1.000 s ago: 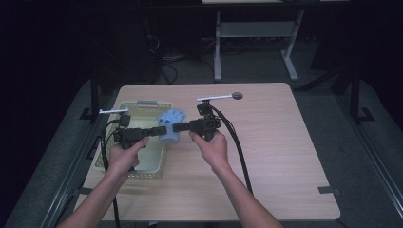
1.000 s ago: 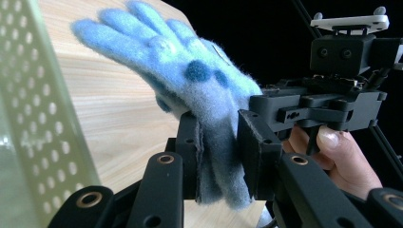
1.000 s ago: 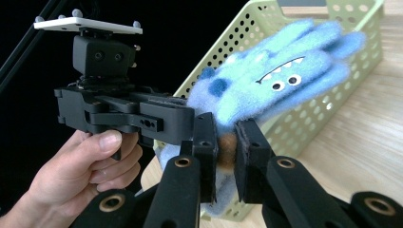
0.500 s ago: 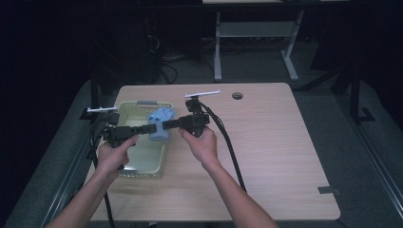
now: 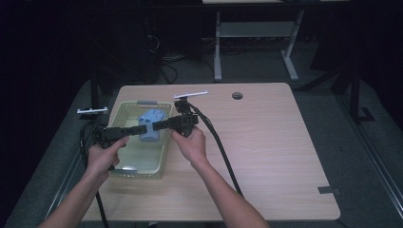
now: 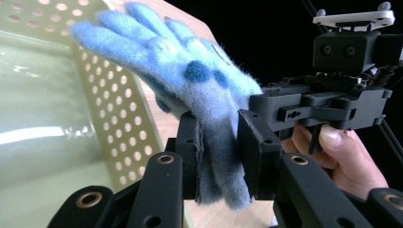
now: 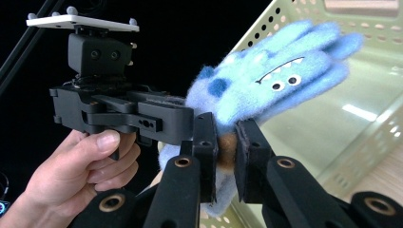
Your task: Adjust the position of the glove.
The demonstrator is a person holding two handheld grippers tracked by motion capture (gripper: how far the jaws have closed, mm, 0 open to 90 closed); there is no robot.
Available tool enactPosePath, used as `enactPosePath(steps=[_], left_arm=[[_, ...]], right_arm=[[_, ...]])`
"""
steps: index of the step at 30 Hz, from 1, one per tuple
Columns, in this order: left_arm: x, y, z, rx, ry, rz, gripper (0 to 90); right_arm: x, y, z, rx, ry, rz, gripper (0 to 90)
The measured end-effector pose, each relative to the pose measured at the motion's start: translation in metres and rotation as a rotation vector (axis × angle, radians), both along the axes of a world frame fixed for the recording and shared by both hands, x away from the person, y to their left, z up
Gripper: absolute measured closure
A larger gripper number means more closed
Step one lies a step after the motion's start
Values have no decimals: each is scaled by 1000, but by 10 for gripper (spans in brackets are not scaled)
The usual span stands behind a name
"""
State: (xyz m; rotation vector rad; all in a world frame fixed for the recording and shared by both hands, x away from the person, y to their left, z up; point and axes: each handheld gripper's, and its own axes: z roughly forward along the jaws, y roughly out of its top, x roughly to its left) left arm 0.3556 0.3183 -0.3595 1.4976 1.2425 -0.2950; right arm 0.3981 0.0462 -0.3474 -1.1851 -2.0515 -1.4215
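Right now the fuzzy blue glove point(image 5: 151, 124) hangs above the pale green basket point(image 5: 161, 156), and you've got it pinched from both ends: your left gripper point(image 5: 138, 130) and right gripper point(image 5: 156, 126) both clamp its cuff, over the surface point(image 5: 266, 142).

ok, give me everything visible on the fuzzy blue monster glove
The fuzzy blue monster glove is light blue fleece with darker blue spots, stitched googly eyes and a zigzag mouth. Its fingers stretch toward the pale green perforated plastic basket, and it hangs above the basket's right side. The left gripper and the right gripper are both shut on its cuff end, from opposite sides. Nothing else touches it.
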Motion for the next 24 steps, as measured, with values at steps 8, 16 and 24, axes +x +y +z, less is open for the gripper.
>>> enactPosePath(steps=[8,16,24], left_arm=[[1,13,-6,-7,19,13,706],[2,26,-10,8,37,19,705],[2,39,-22,10,65,27,703]], right_arm=[[3,12,-4,6,13,9,804],[6,29,-13,7,23,18,803],[9,41,-24,5,46,30,803]])
